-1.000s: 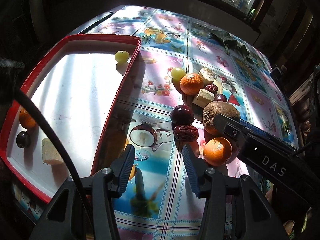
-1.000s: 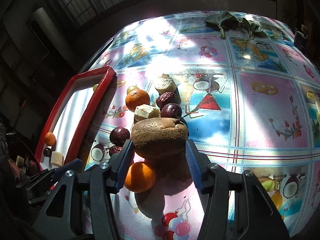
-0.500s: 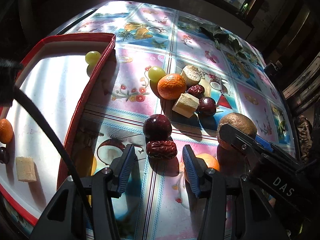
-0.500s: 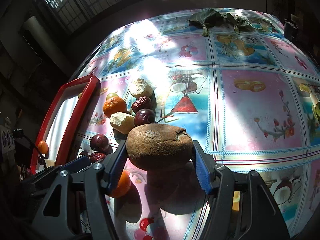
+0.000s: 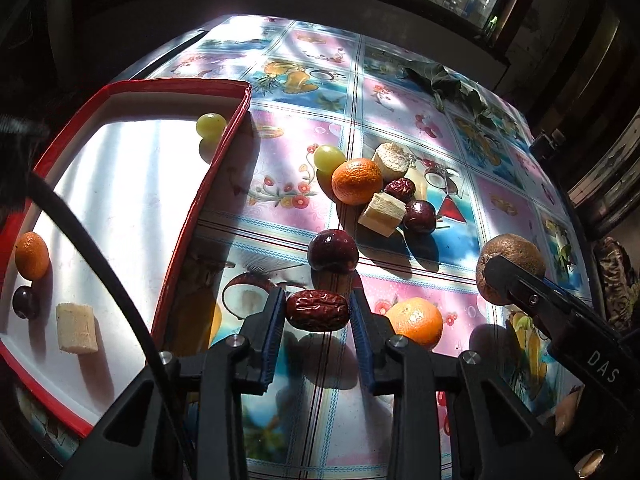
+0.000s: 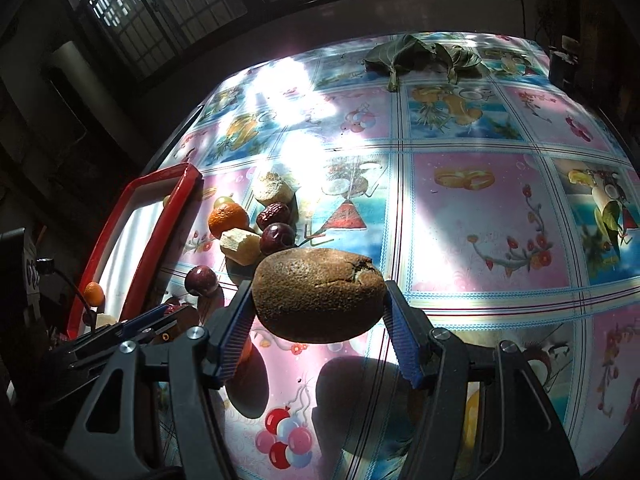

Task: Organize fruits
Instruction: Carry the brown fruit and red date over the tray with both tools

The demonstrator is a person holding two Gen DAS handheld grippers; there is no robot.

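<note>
My left gripper (image 5: 318,314) has its fingers around a red date (image 5: 317,310) that lies on the table; the jaws stand close on both sides of it. My right gripper (image 6: 320,312) is shut on a brown kiwi (image 6: 318,294) and holds it above the table; it also shows in the left wrist view (image 5: 510,262). A red tray (image 5: 208,184) at the left holds a green grape (image 5: 211,125), a small orange (image 5: 32,255), a dark plum (image 5: 25,302) and a pale sugarcane chunk (image 5: 77,328).
Loose on the patterned tablecloth lie a dark plum (image 5: 333,250), an orange (image 5: 415,322), another orange (image 5: 357,181), a green grape (image 5: 329,157), sugarcane chunks (image 5: 382,209), a second date (image 5: 399,190) and another plum (image 5: 419,216). Green leaves (image 6: 420,56) lie at the far edge.
My left gripper moved forward to the red date and narrowed around it. My right gripper lifted the kiwi and carried it off to the right.
</note>
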